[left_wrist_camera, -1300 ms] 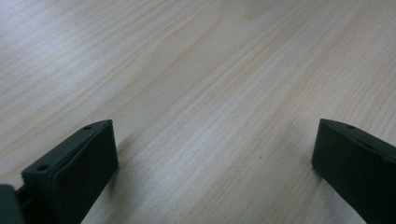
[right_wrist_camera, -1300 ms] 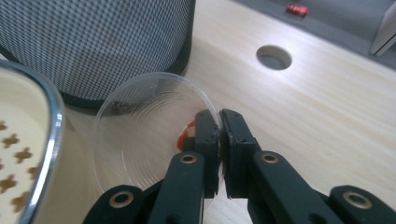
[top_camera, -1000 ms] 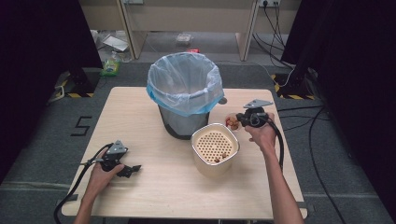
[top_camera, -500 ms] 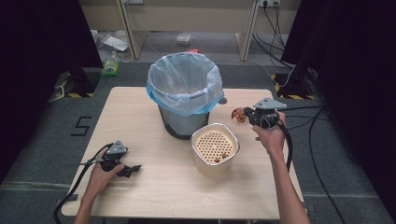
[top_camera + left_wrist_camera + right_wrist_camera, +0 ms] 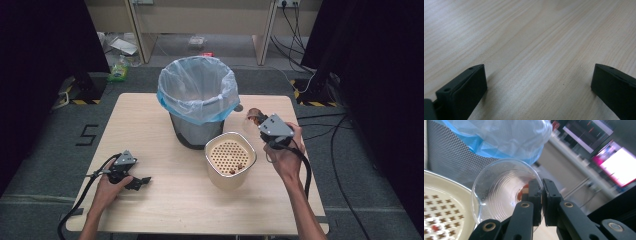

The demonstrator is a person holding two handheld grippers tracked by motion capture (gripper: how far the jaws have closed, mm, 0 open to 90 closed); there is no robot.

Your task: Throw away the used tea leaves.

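Clear ribbed plastic cup (image 5: 504, 192), tipped on its side with something reddish inside, is pinched by its rim in the right gripper (image 5: 541, 195), held up between the black mesh bin lined with a blue plastic bag (image 5: 199, 100) and the cream perforated strainer pot (image 5: 230, 159). Over at the near left, the left gripper (image 5: 142, 181) rests on the pale wooden table (image 5: 536, 37), its jaws standing wide apart with nothing between them.

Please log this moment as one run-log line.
right gripper: shut on cup rim | left gripper: open on table | bin, strainer: nearby
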